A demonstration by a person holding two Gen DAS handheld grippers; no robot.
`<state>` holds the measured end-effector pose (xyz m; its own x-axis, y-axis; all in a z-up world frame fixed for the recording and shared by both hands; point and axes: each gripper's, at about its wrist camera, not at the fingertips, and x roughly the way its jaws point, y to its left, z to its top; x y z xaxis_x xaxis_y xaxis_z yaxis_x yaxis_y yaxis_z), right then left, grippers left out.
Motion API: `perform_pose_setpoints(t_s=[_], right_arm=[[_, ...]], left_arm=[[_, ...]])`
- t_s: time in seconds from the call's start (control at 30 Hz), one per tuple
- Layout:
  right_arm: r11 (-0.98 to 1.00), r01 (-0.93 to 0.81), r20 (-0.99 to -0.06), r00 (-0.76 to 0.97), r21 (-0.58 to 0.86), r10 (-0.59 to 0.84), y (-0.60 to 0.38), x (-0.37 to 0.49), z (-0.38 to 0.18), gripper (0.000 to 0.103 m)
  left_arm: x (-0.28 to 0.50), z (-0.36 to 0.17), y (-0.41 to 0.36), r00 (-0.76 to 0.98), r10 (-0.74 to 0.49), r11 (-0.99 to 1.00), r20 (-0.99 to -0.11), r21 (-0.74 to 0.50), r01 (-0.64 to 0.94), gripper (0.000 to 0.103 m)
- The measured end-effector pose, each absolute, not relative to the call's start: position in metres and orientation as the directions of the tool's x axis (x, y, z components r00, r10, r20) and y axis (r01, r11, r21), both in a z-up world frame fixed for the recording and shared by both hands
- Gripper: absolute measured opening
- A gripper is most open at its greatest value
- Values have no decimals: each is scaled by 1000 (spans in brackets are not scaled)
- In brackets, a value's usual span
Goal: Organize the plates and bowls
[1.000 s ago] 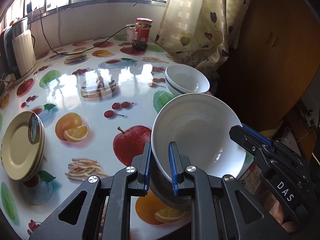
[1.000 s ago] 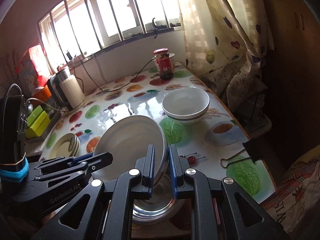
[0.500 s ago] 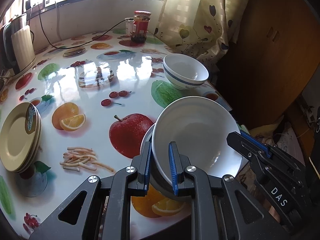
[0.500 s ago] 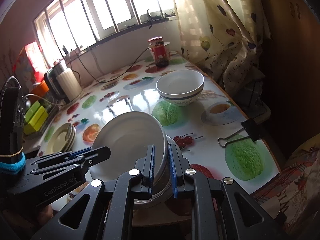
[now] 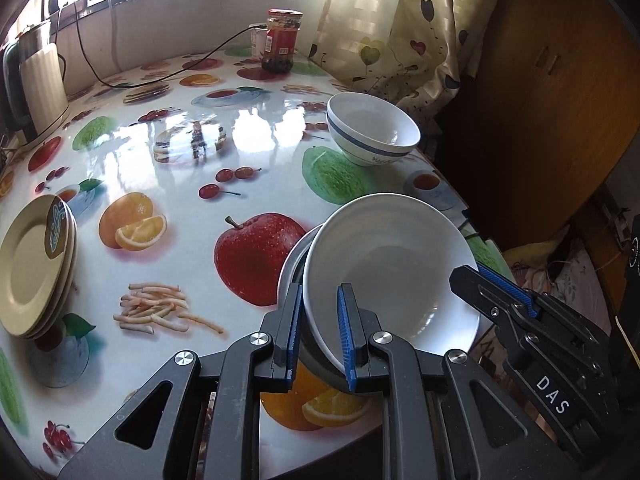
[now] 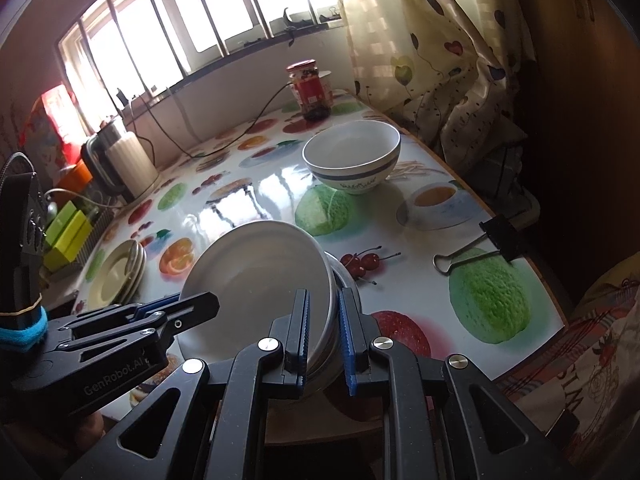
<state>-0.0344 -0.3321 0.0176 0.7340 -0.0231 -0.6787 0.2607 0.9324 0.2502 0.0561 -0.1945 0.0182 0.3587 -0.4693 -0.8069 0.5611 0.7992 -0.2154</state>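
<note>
A shallow white bowl hangs tilted over a grey metal dish near the table's front edge. My left gripper is shut on its near rim. My right gripper clamps the rim on the right side. In the right wrist view the same white bowl sits between the pads of my right gripper, with the metal dish just behind it, and my left gripper grips it from the left. A stack of blue-banded bowls stands further back. Yellowish plates are stacked at the left.
A red-lidded jar and a kettle with its cable stand along the back wall. A black binder clip lies near the table's right edge. A curtain hangs at the right.
Both grippers have sunk a little with the white bowl, closer to the metal dish. Both grips are unchanged.
</note>
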Motion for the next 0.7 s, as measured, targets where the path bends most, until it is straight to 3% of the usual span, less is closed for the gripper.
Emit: perform_pose_setpoints(t_s=[0.7], right_arm=[[932,263,-689,725,247,-22,-328,-30,13,17]], left_arm=[[62,13,-195,341,-474,802,-812,-238,547,17]])
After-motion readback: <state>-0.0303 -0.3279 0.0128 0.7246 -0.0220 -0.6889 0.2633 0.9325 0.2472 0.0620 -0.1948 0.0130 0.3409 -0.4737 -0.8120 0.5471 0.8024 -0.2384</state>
